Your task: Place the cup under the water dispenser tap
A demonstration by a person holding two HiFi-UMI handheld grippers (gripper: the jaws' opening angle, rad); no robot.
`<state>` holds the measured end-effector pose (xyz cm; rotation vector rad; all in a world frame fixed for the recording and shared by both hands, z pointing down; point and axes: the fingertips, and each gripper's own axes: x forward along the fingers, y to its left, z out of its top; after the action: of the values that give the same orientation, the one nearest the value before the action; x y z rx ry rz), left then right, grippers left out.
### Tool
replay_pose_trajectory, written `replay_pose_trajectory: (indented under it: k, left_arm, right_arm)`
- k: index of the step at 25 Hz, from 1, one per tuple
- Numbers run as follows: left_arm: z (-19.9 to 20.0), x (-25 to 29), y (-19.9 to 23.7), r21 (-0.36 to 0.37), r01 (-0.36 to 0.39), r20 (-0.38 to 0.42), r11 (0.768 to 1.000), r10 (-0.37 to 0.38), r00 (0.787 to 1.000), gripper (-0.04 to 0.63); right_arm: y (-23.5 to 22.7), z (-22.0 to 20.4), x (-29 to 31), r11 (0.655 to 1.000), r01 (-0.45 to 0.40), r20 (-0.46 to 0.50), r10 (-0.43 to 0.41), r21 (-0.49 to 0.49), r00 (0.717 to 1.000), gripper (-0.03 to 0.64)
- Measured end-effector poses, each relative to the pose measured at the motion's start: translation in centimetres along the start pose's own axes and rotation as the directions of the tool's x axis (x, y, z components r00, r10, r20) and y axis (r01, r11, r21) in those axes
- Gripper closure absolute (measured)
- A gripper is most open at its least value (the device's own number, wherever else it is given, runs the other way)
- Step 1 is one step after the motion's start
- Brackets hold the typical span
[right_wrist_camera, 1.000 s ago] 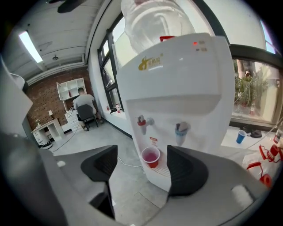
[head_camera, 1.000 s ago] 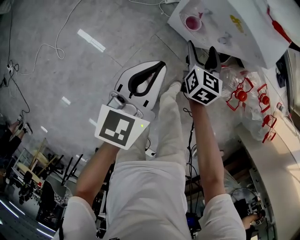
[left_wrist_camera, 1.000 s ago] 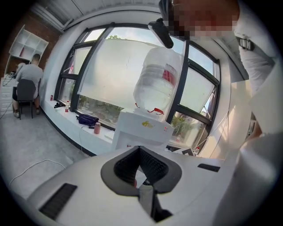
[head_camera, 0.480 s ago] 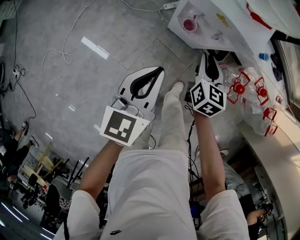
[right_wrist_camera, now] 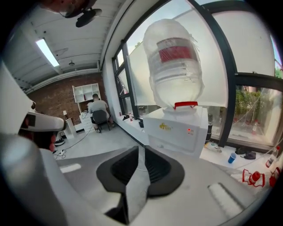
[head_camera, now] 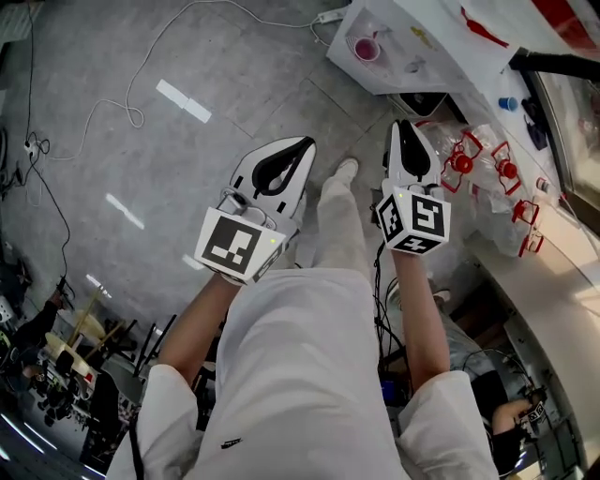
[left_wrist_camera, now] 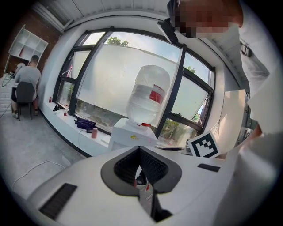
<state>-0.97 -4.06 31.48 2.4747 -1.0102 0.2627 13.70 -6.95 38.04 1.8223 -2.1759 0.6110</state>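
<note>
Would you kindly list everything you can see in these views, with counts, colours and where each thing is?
water dispenser: one, white, in front of the window.
water bottle: one, clear with a red label, upside down on the dispenser.
pink cup: one, at the dispenser, top of the head view.
blue cup: one, on the ledge right of the dispenser.
empty bottles: several, clear with red handles, beside the right gripper in the head view.
power strip: one, white, on the grey floor.
seated person: one, grey top, at a far desk.
left gripper: white, jaws together, empty.
right gripper: white, jaws closing, nothing between them.
</note>
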Motion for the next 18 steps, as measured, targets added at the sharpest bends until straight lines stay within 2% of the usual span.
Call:
replay_pose_trajectory:
  k: [8,18]
  left_arm:
    - [4.7,-1.8,-0.8,0.068,0.030,0.050,0.997,-0.033,0.998,0.589]
    - [7.7,-5.6,-2.6,0.093,0.063,0.076,0.994,-0.070,0.995,0.589]
  right_arm:
    - [3.2,5.0,-4.2,0.994,-0.078,0.036,0.080,-0.072,0.996,0.561]
    - [6.6,10.1,-9.6,0.977,-0.135,0.052,0.146,-0.167,0.988,0.561]
